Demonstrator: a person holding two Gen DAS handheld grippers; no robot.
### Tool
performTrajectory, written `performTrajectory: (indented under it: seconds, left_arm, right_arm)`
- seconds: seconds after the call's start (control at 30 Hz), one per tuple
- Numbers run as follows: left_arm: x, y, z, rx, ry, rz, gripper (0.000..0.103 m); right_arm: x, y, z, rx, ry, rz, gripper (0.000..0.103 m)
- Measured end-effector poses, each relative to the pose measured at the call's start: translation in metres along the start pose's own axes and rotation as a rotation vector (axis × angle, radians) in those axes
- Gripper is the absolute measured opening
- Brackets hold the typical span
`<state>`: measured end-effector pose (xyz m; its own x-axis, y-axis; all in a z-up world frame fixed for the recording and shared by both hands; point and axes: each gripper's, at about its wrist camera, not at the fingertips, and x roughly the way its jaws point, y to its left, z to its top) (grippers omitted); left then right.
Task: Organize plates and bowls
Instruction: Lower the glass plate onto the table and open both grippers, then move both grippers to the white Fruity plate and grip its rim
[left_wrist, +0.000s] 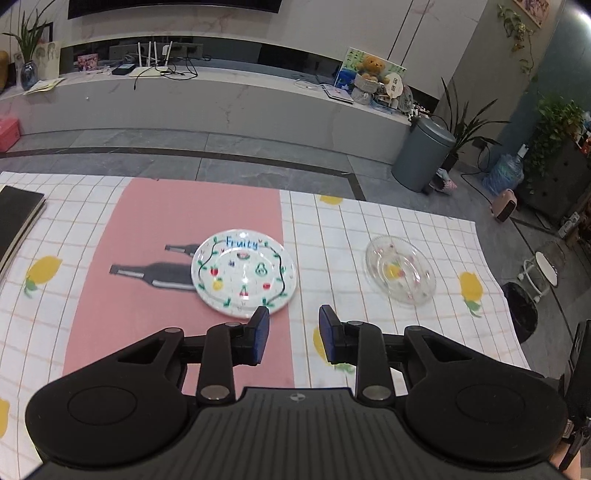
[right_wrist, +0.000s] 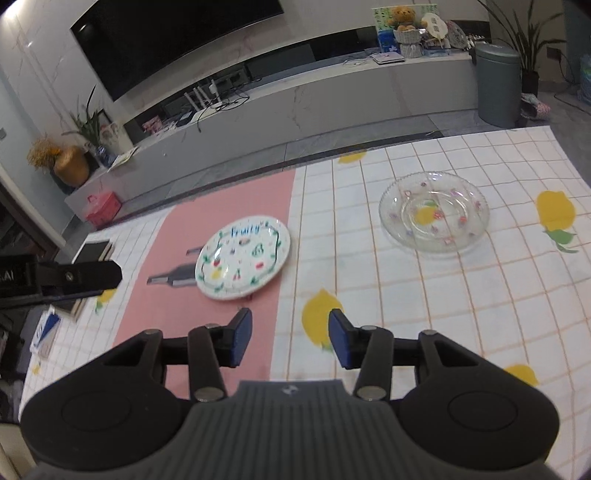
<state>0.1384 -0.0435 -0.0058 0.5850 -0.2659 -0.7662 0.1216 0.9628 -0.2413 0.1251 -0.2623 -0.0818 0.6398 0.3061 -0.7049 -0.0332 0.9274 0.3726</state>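
Two grippers of mine, left gripper (left_wrist: 293, 332) and right gripper (right_wrist: 290, 339), both spread with nothing between, white Fruity plate (left_wrist: 243, 273) on the pink panel left, glass plate (left_wrist: 400, 271) well apart right, only my right view shows the television (right_wrist: 166, 40) whole.

A round white plate (left_wrist: 243, 273) lies flat on the pink part of the tablecloth (left_wrist: 147, 229). It has little fruits, a green vine ring and the blue word "Fruity" painted on it. To its right, well apart, a clear glass plate (left_wrist: 400, 271) with tiny colored shapes lies flat on the white checked part.
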Motion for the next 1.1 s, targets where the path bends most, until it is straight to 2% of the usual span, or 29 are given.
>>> performTrajectory:
  seconds: [0.23,0.37,0.47,0.6,0.8,0.97,1.1]
  left_arm:
    - [0.042,0.017,0.023,-0.013,-0.021,0.04,0.034]
    - [0.067,0.031,0.034,-0.01,-0.004,0.057,0.034]
    - [0.089,0.045,0.041,-0.028,0.03,0.064,0.034]
    - [0.117,0.07,0.045,-0.105,0.081,0.046,0.034]
    - [0.154,0.1,0.046,-0.161,0.174,0.091,0.034]
    - [0.171,0.117,0.041,-0.208,0.196,0.112,0.034]
    - [0.178,0.123,0.037,-0.236,0.201,0.108,0.034]
  right_arm:
    - [0.048,-0.01,0.027,0.118,0.035,0.049,0.046]
    - [0.081,-0.014,0.034,0.155,0.078,0.053,0.046]
    - [0.105,-0.016,0.036,0.165,0.107,0.048,0.043]
    - [0.131,-0.018,0.038,0.191,0.134,0.057,0.037]
    - [0.158,-0.023,0.043,0.228,0.158,0.077,0.032]
    - [0.172,-0.028,0.044,0.262,0.177,0.083,0.032]
    - [0.179,-0.03,0.044,0.289,0.175,0.115,0.027]
